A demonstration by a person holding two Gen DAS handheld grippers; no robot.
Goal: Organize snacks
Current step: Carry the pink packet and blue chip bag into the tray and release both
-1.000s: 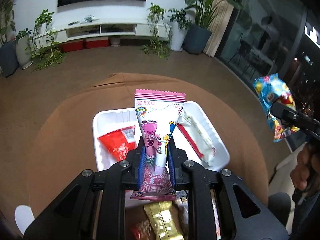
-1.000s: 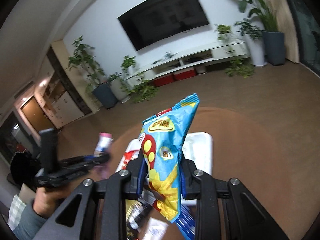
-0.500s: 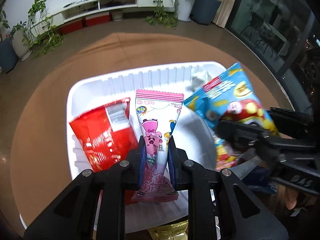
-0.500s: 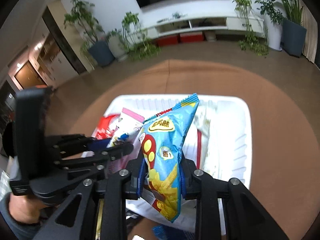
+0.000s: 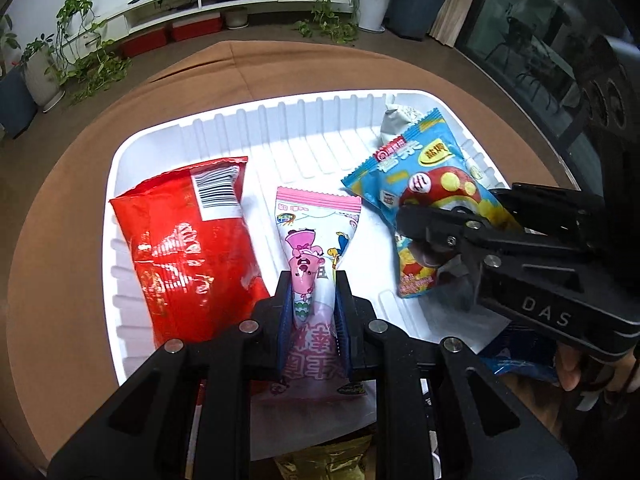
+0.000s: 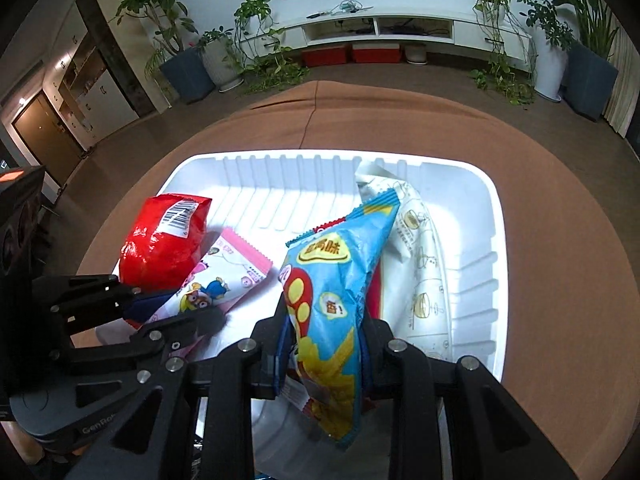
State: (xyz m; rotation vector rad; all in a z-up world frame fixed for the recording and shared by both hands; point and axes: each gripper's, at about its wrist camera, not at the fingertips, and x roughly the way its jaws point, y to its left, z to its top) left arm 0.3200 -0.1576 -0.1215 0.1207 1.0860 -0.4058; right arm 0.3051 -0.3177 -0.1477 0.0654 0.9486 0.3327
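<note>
1. Snack packets are gathered over a white ribbed plastic tray (image 5: 208,128) set on a round brown-covered bench (image 5: 72,184).
2. A pink-and-white cartoon packet (image 5: 312,264) is pinched upright by the left gripper (image 5: 314,312).
3. A blue mushroom-print packet (image 6: 340,292) is clamped by the right gripper (image 6: 324,344).
4. A glossy red foil bag (image 5: 188,248) is seen lying in the tray's left part.
5. A white printed packet (image 6: 424,280) is seen lying in the tray beside the blue one.

Both tools are matte black plastic. The left gripper (image 5: 314,312) has blue finger pads (image 5: 285,312), silver screw heads on its linkage and raised "GenRob" lettering. The right gripper (image 6: 322,332) matches, embossed "DAS". Bare skin shows on the right hand (image 5: 576,368).
</note>
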